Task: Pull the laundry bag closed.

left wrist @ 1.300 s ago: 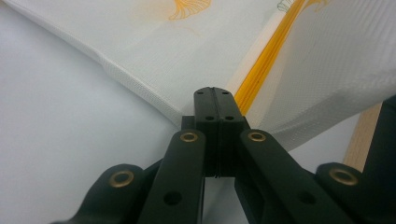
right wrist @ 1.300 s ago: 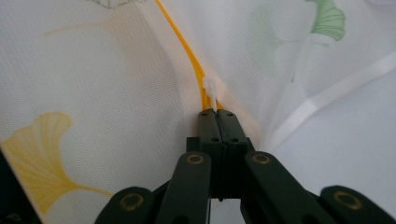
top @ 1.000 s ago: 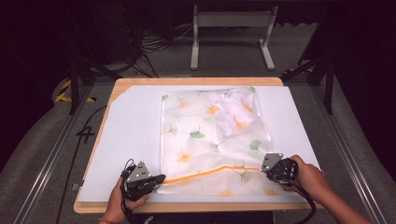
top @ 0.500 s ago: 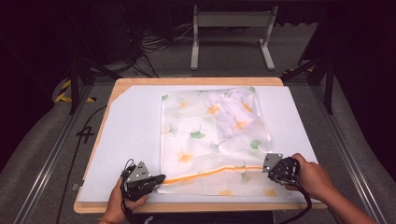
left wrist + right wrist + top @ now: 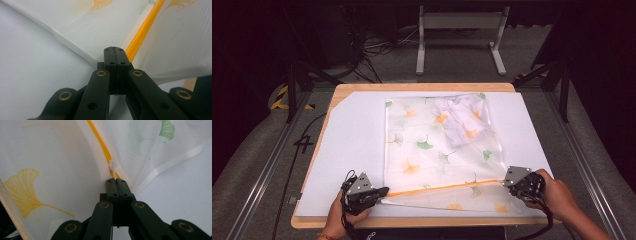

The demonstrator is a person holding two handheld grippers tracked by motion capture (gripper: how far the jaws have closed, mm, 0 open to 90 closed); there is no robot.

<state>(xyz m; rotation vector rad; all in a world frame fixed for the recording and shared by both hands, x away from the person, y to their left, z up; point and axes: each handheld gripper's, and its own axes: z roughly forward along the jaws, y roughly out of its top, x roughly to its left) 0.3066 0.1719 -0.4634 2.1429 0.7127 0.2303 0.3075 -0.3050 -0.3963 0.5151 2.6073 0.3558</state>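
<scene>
Near edge of the wooden worktop (image 5: 362, 89), covered by one smooth white sheet (image 5: 352, 150): two hand-held grippers. The left gripper (image 5: 382, 191) has its black jaws closed tight on the near-left end of the mesh laundry bag (image 5: 432, 150), beside the orange zipper (image 5: 447, 187). The right gripper (image 5: 506, 181) has its jaws closed on the zipper's white pull tab (image 5: 113, 167) at the near-right end. The zipper runs as one taut ribbed line between the two grippers.

The bag is one sheer white rectangle of fine netting, printed with orange and green ginkgo leaves and edged in white tape, lying at the worktop's centre. Inside, at the far right, sits one crumpled white garment (image 5: 462, 122).

Beyond the worktop: one grey metal stand (image 5: 460, 30) and loose cables (image 5: 382, 47) on the floor.
</scene>
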